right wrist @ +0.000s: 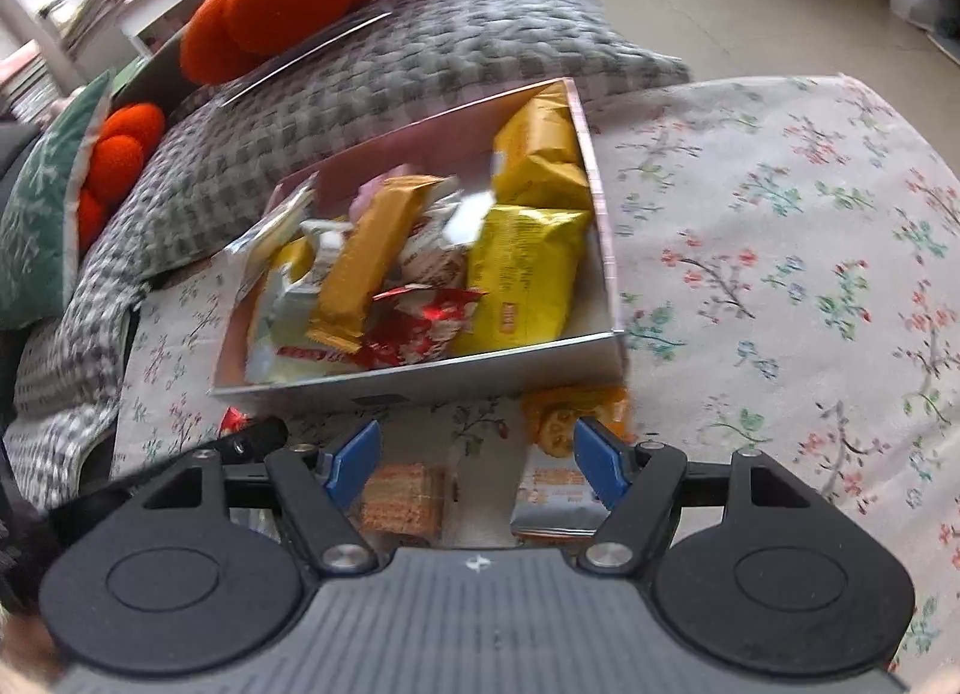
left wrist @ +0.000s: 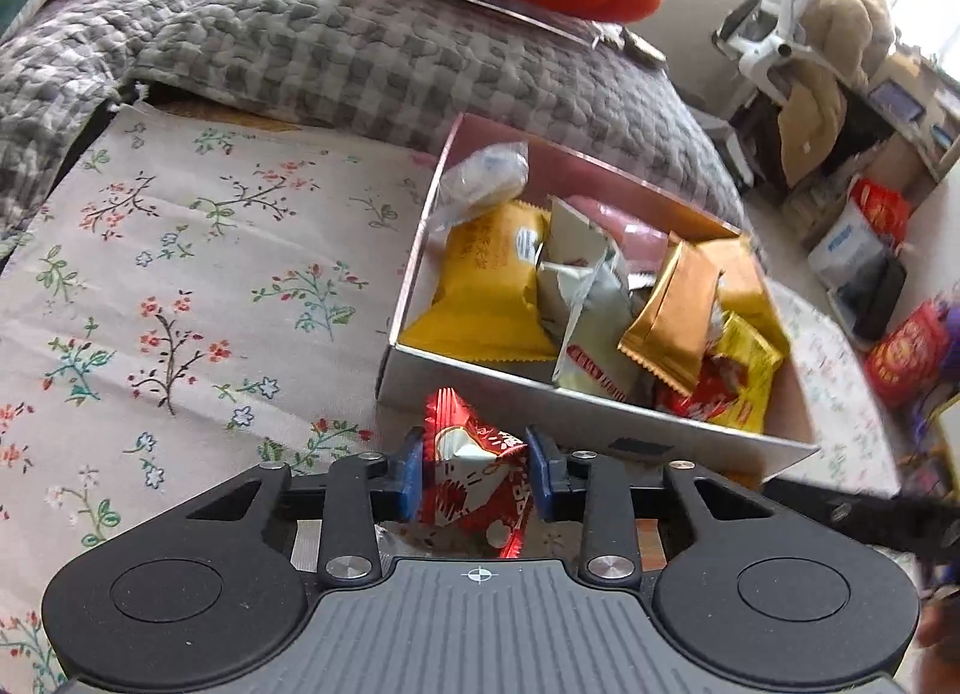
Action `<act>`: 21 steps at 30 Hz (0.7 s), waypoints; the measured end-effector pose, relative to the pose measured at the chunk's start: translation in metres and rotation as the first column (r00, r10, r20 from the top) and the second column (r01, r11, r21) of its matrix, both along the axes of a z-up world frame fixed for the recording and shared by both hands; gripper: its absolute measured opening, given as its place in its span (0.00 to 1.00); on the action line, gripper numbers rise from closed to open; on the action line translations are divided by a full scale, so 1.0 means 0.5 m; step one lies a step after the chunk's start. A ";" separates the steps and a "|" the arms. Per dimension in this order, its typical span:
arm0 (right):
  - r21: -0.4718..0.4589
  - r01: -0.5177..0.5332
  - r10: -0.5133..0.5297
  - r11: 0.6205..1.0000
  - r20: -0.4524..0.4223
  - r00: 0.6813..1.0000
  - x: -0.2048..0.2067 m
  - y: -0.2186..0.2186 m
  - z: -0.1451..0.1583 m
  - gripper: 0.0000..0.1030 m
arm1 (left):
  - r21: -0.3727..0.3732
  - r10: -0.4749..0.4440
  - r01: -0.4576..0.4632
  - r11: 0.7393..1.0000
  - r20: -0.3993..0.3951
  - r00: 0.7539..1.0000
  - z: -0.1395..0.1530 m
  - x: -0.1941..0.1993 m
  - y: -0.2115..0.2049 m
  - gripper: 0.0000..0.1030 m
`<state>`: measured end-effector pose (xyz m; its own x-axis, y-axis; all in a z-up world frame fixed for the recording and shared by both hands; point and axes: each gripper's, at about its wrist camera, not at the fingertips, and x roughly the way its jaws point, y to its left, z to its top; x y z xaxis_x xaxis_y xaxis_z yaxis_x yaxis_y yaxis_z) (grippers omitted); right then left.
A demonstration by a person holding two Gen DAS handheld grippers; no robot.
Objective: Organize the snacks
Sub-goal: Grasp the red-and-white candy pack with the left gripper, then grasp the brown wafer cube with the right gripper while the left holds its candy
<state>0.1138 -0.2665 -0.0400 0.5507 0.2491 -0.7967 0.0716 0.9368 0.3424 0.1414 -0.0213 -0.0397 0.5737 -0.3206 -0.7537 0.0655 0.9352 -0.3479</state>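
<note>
Left gripper (left wrist: 477,475) carries a red snack packet (left wrist: 474,472) toward the snack box (left wrist: 540,394).

Its jaws are closed on the packet's sides, holding it upright just short of the box's near wall, probably so it can be lifted over and dropped in. Ahead of the jaws the box is already crowded with yellow, gold and silver packets. The right gripper (right wrist: 477,463) has its jaws spread wide and empty; between them on the floral surface (right wrist: 780,274) lie a wafer pack (right wrist: 402,499) and an orange-printed packet (right wrist: 558,454), still outside the box.
</note>
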 end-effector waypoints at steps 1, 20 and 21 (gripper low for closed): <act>-0.010 -0.027 0.027 1.000 0.013 1.000 -0.001 0.009 -0.002 0.66 | -0.006 0.005 -0.005 1.000 0.001 1.000 0.003 -0.002 0.004 0.30; -0.317 -0.236 0.268 0.919 0.059 0.962 -0.008 0.161 -0.081 0.44 | -0.057 0.059 -0.058 0.997 0.032 0.998 0.042 -0.011 0.039 0.30; -0.336 -0.256 0.290 0.906 0.054 0.955 -0.012 0.170 -0.079 0.36 | -0.058 0.062 -0.060 0.997 0.038 0.997 0.045 -0.011 0.041 0.30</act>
<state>0.1075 -0.1816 -0.0796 0.5790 0.1406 -0.8031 -0.2220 0.9750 0.0107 0.1357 -0.0006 -0.0174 0.6222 -0.3257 -0.7119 0.0238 0.9168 -0.3986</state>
